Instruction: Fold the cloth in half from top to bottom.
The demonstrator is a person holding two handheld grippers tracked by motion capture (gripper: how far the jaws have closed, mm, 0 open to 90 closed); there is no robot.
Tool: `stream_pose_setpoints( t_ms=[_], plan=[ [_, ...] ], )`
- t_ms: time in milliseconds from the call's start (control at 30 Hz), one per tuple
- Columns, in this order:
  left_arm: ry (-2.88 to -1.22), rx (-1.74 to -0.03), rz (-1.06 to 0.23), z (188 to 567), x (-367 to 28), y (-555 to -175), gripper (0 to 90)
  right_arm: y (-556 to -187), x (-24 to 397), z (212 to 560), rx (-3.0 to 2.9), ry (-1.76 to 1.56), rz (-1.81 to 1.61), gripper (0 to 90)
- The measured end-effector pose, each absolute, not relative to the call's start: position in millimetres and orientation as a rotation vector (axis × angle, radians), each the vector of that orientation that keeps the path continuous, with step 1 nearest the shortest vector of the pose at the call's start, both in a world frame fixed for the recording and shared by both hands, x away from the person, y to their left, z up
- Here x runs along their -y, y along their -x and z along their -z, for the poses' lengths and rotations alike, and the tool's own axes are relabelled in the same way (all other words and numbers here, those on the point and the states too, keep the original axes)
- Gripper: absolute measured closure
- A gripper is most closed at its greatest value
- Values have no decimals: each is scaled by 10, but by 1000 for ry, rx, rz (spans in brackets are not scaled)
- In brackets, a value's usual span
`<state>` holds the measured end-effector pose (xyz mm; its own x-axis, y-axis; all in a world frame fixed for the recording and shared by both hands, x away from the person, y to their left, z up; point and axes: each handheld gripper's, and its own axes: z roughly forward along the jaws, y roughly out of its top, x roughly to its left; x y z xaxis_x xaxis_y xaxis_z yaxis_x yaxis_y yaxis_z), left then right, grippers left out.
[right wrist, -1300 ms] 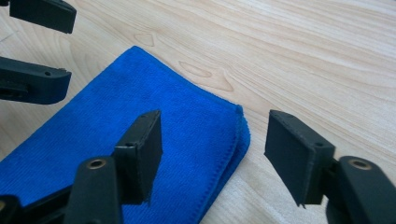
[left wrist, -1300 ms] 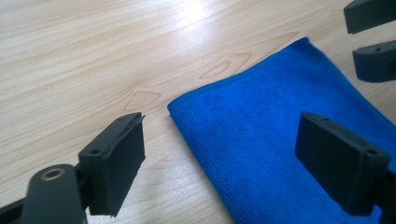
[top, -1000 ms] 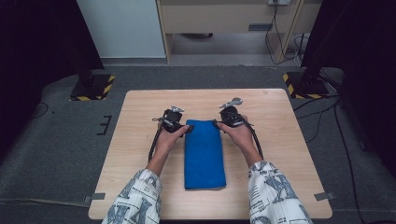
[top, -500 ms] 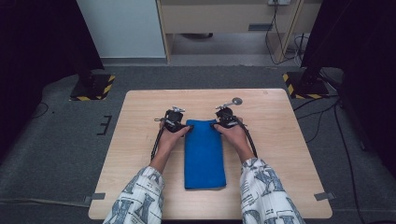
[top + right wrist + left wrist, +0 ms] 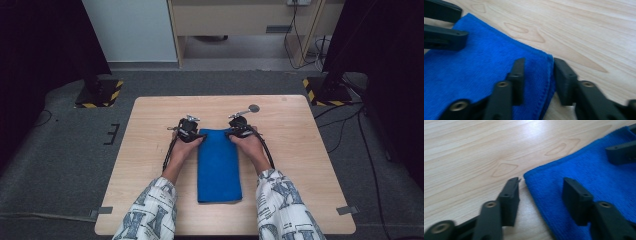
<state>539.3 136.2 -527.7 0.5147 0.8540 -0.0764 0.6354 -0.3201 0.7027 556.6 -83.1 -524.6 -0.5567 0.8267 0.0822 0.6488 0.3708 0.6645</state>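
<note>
**Both far corners of the cloth lined up for a pinch**

Where the folded blue cloth (image 5: 219, 165) lies lengthwise mid-tabletop (image 5: 310, 150), its far corners get one tool each. Left hand-held gripper (image 5: 540, 192) and right hand-held gripper (image 5: 537, 75) are both spread, straddling a corner, likely to lift evenly.

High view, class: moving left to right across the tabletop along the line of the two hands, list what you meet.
Bare table → left tool → blue towel → right tool → bare table again.
</note>
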Motion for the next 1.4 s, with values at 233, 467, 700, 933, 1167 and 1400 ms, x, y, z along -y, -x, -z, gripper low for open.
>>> stream_pose_setpoints(
  t_ms=[233,467,700,933,1167,1400],
  plan=[
    [-2099,-1186,-379,5256,-1280,-5338,776,-5500,788,5248,-2387,-1272,-977,851],
    [-2098,-1166,-374,5186,-1248,-5300,851,-5440,842,5189,-2372,-1263,-1028,858],
    [-2075,-1142,-416,5012,-1223,-5223,856,-5353,890,5027,-2335,-1233,-1080,859],
    [-2047,-1128,-444,4812,-1241,-5121,859,-5228,871,4811,-2320,-1175,-1121,859],
    [-2029,-1102,-476,4657,-1255,-5029,860,-5164,857,4702,-2304,-1138,-1135,860],
    [-2007,-1102,-475,4594,-1278,-5002,862,-5123,879,4611,-2297,-1140,-1152,860]
  ],
)
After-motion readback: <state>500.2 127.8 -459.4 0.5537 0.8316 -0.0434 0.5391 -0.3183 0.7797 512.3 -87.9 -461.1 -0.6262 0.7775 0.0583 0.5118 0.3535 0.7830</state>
